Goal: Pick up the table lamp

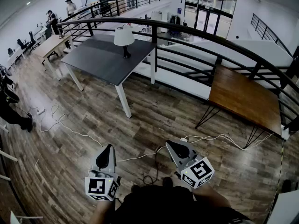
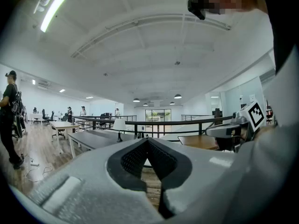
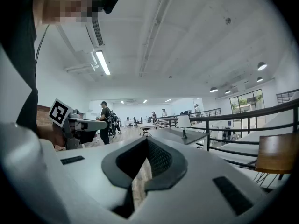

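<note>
The table lamp (image 1: 124, 37), with a white shade and a dark stem, stands upright on a dark grey table (image 1: 100, 57) far ahead of me. It shows small in the left gripper view (image 2: 119, 125) and in the right gripper view (image 3: 184, 122). My left gripper (image 1: 110, 147) and right gripper (image 1: 170, 144) are held low in front of my body over the wooden floor, far from the lamp. Both point level. The left gripper (image 2: 148, 139) has its jaws together with nothing between them, and so does the right gripper (image 3: 147, 139).
A curved black railing (image 1: 196, 34) runs behind the grey table. A brown wooden table (image 1: 243, 99) on thin legs stands at the right. Cables (image 1: 70, 130) trail over the floor. A person in black (image 2: 9, 115) stands at the left, others at desks far back.
</note>
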`<state>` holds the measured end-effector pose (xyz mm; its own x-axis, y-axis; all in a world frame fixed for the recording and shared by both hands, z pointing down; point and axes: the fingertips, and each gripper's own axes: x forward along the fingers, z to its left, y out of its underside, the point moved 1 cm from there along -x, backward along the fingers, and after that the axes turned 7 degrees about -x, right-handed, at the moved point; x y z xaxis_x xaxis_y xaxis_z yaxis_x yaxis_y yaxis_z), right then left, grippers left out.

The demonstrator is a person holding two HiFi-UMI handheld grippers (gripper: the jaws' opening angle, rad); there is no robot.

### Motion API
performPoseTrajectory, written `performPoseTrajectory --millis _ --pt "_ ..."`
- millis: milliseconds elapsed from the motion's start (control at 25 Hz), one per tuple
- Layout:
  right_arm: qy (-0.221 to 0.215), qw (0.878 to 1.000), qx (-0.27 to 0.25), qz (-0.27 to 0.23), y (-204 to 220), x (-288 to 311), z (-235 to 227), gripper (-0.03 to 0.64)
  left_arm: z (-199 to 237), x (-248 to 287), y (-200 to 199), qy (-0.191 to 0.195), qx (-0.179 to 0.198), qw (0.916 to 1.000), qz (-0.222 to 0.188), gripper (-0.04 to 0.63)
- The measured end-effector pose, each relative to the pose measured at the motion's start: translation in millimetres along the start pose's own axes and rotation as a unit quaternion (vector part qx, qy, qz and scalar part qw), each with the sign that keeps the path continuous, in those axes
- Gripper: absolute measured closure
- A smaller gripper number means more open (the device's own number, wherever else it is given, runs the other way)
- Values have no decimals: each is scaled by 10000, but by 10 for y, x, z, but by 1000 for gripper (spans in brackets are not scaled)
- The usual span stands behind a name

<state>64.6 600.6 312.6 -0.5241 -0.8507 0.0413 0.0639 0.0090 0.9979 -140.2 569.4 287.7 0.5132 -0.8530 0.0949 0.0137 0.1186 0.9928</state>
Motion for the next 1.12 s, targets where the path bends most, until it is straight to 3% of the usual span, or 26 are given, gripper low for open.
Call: performPoseTrajectory --millis 400,640,920,1120 --pt "51 9999 161 14 87 -60 -152 606 -139 121 60 51 25 9999 85 591" --pt "-65 9983 560 -158 124 -205 -456 604 -356 288 68 -36 -31 10000 65 591" --pt "-298 9972 688 -31 194 -347 -796 604 -328 334 -60 -532 135 9984 -93 591" --pt "-283 9965 782 -53 169 -354 -986 604 -280 402 18 -759 -51 9971 -14 591"
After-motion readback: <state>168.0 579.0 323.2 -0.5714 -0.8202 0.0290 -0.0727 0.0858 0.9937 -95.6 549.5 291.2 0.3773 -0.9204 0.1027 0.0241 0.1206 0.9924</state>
